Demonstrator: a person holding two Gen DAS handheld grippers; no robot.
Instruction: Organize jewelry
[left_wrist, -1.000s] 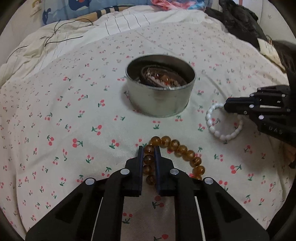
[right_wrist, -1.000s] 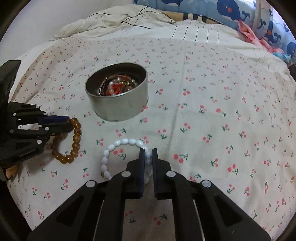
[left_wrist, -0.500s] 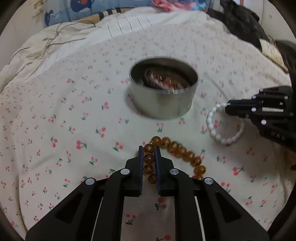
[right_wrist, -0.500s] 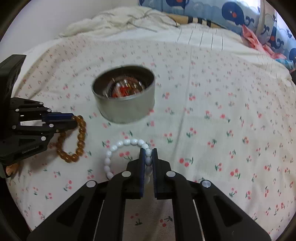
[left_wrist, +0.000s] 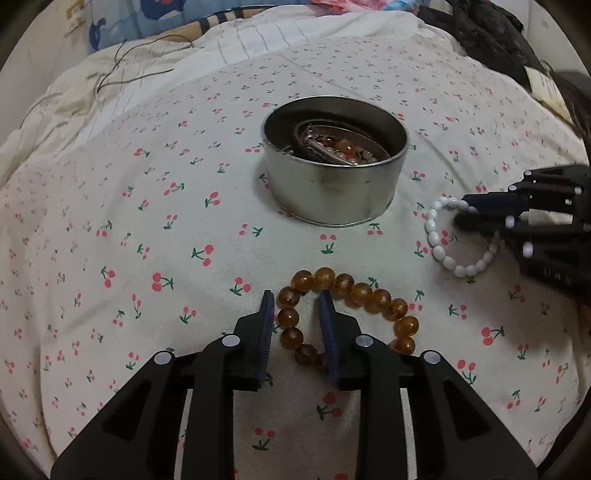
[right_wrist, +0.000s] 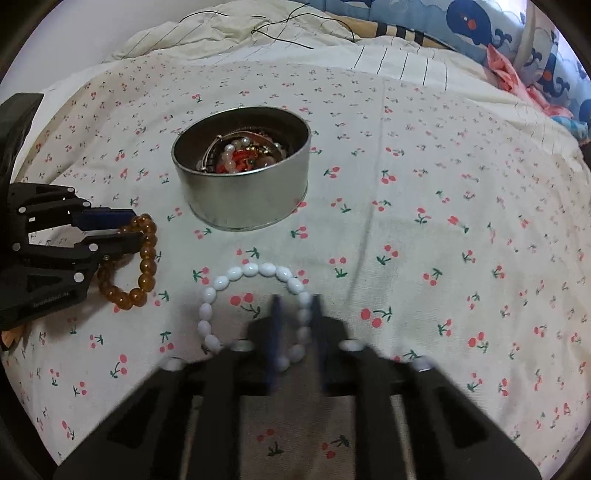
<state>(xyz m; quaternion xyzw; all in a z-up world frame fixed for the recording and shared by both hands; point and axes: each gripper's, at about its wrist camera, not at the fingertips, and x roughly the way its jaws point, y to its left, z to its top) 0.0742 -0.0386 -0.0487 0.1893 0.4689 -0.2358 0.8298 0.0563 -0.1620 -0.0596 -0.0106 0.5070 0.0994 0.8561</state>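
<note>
A round metal tin already holding a tangle of jewelry sits on a bed's cherry-print sheet, the fixed point of a tidying job that looks only partly done. Just in front of the tin, the left gripper straddles a run of beads on an amber bracelet; its jaws are opening, with clear gaps between pads and beads, so the bracelet lies loose on the sheet. To the tin's right and nearer the viewer, a white bracelet also lies flat, one side of it running between the fingers of the right gripper. Those fingers are smeared by motion blur, and whether they pinch the beads or stand just apart cannot be told. Both bracelets still appear bound for the tin; the next move likely calls for a firm grip, a lift clear of the rim, and a drop inside. The tin's contents are too jumbled to name individually.
</note>
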